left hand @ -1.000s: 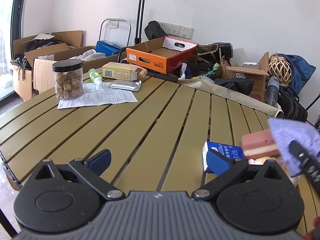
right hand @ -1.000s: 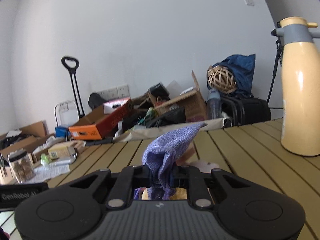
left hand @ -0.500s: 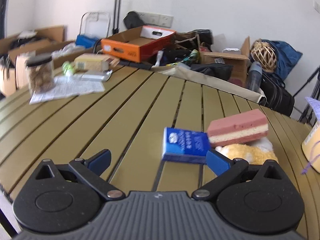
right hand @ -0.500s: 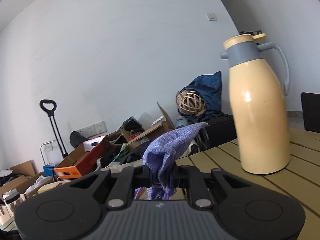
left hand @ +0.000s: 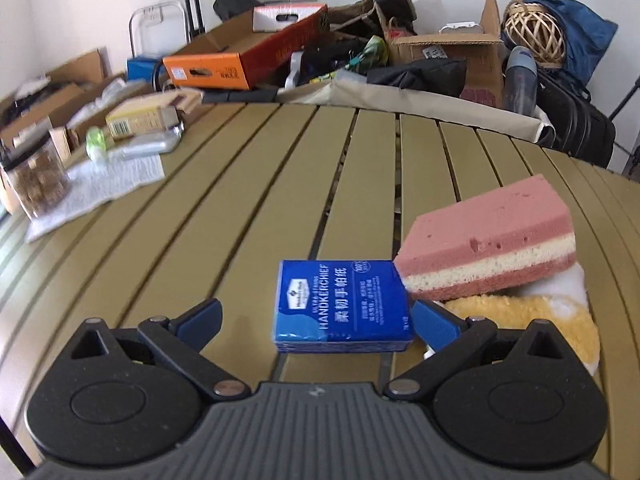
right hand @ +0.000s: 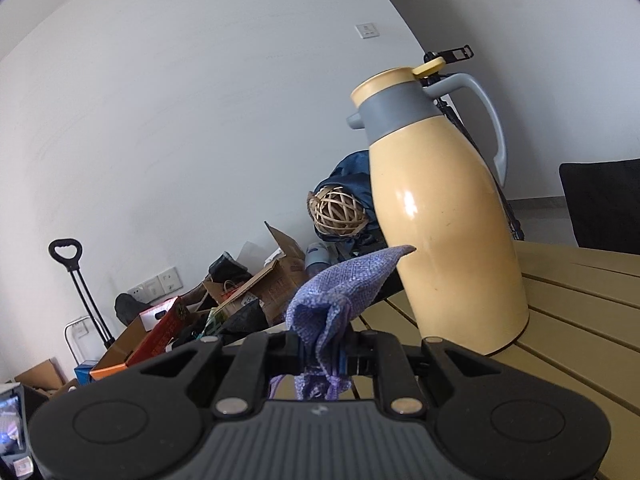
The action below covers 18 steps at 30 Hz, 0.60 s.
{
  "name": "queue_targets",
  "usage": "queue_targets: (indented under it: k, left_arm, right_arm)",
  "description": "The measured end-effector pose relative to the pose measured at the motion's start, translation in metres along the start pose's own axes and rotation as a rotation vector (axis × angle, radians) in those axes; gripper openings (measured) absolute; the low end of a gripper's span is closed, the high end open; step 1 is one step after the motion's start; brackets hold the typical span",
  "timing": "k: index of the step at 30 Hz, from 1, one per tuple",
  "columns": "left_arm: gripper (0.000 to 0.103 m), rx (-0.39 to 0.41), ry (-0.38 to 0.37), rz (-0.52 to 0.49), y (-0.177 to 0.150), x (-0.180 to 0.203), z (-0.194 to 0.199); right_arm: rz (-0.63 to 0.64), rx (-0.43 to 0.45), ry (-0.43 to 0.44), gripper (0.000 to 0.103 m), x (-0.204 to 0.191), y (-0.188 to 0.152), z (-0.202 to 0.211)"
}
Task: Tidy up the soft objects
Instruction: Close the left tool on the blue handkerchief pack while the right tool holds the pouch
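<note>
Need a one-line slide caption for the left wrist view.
Open left gripper nears a blue handkerchief pack beside a pink sponge on the slatted table.

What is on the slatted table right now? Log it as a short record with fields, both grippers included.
surface: olive slatted table
left gripper: open, blue handkerchief tissue pack between its fingers, not pinched
beside the pack: pink and cream sponge lying on a yellow plush cloth
right gripper: shut on purple knitted cloth
near right gripper: cream thermos jug, upright
far left: jar on a printed sheet
</note>
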State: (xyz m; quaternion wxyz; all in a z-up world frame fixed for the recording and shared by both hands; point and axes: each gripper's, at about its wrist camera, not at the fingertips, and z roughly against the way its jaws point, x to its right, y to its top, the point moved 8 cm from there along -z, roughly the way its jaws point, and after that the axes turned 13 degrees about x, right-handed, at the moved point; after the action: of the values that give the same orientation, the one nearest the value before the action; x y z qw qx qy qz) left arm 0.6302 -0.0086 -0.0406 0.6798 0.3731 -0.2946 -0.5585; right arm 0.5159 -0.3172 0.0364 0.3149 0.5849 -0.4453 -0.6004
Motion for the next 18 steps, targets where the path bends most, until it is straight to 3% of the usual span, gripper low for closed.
queue_targets:
  k: [18]
  left_arm:
    - [0.101,0.001,0.044,0.007,0.0037,0.0083,-0.0109]
  right_arm:
    - [-0.047,-0.011,0.006,0.014,0.0026,-0.0016,-0.0009]
